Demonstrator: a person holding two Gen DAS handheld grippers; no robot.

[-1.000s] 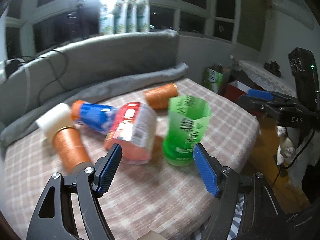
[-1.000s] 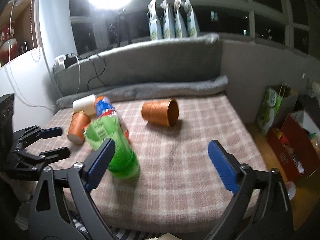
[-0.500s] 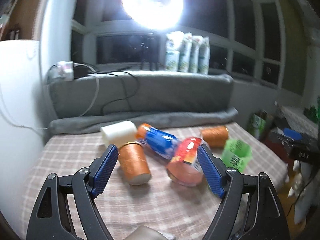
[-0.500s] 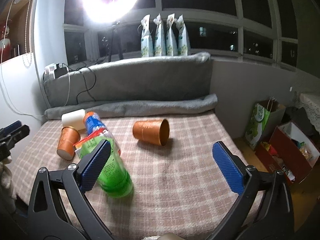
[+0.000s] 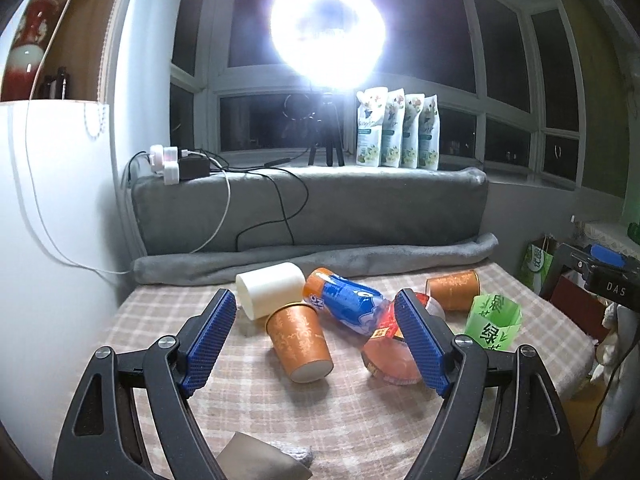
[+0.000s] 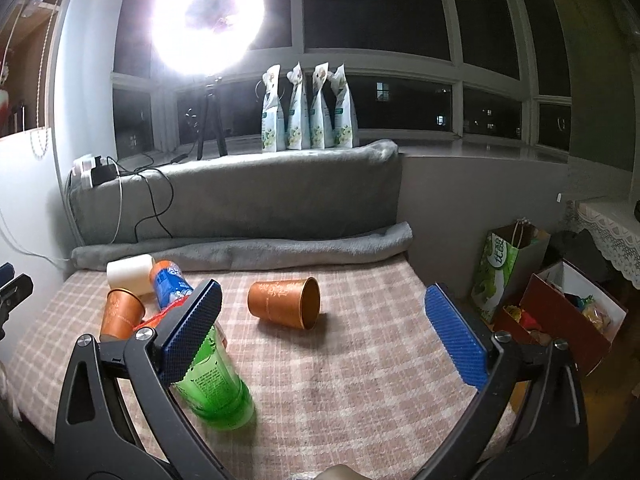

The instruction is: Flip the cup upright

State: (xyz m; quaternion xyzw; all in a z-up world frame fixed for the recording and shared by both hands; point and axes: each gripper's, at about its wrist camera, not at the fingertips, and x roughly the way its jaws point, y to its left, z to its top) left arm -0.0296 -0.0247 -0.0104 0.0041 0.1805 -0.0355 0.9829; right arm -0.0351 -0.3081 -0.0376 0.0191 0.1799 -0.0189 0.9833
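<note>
Fingers: left gripper [image 5: 316,340] has its blue pads spread wide with nothing between them; right gripper [image 6: 330,336] likewise stands wide apart and grips nothing; both hover above the plaid cover, touching no cup.
Green cup: green cup [image 5: 495,325] stands upright on its base with the open mouth up, at the right front part of the plaid-covered surface [image 6: 360,380]; translucent bright green, tapered, dark print on its wall; in the right wrist view its lower body [image 6: 218,390] shows just behind the left finger [image 6: 192,334].
Writing on cup: large dark Chinese characters, one reading 绿; small print lower down is too fine to read.
Nearest neighbours: red-labelled cup [image 5: 394,354] lies on its side just left of the green cup, label unreadable; blue cup [image 5: 348,304] lies on its side behind it, white lettering only partly seen.
Orange cups: one [image 5: 300,344] on its side with base toward the camera; another [image 6: 285,303] on its side, mouth to the right, lying apart from the cluster.
White cup: white cup [image 5: 270,289] on its side at the back, touching the orange one.
Other writing: "DAS" on the right gripper's black body [image 5: 612,289].
Background: four printed pouches [image 6: 308,110] on the sill; ring light [image 5: 328,34] glaring; grey cushion [image 5: 312,208] behind.
</note>
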